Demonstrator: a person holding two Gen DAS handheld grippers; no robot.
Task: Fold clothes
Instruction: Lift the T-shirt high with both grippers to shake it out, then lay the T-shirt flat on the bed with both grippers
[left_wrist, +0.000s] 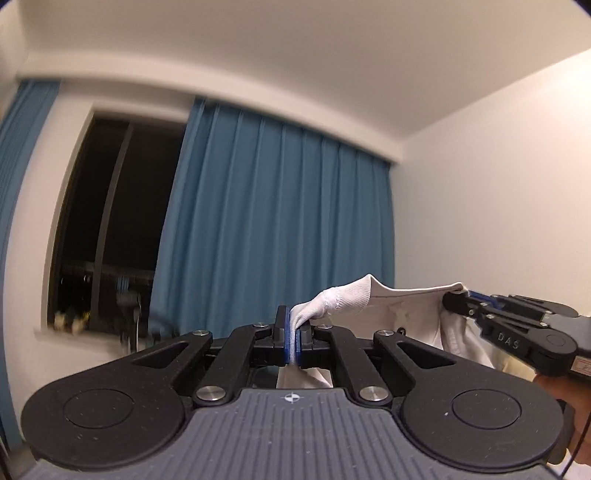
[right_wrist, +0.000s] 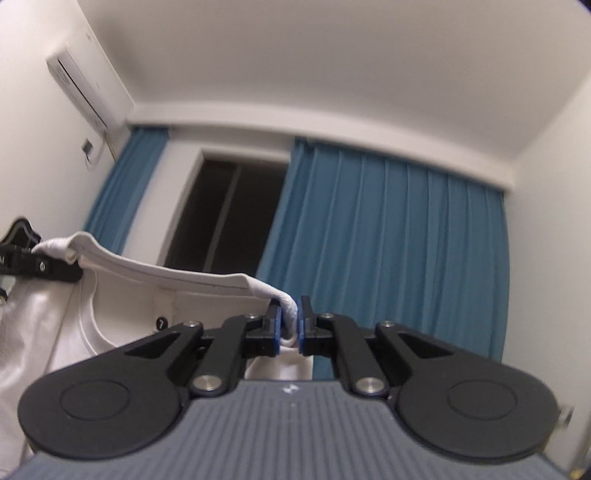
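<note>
So the white garment (left_wrist: 402, 306) is up in the air, its top edge stretched between both grippers, the rest hanging below out of sight. Left gripper (left_wrist: 293, 338) is clamped on one bunched corner, right gripper (right_wrist: 290, 325) pinching the other. Looks like the spread-it-out step; next I'd guess lowering it flat somewhere. Blue curtain (left_wrist: 280, 206) and window (left_wrist: 110, 221) sit ahead, plenty of open room.
</note>
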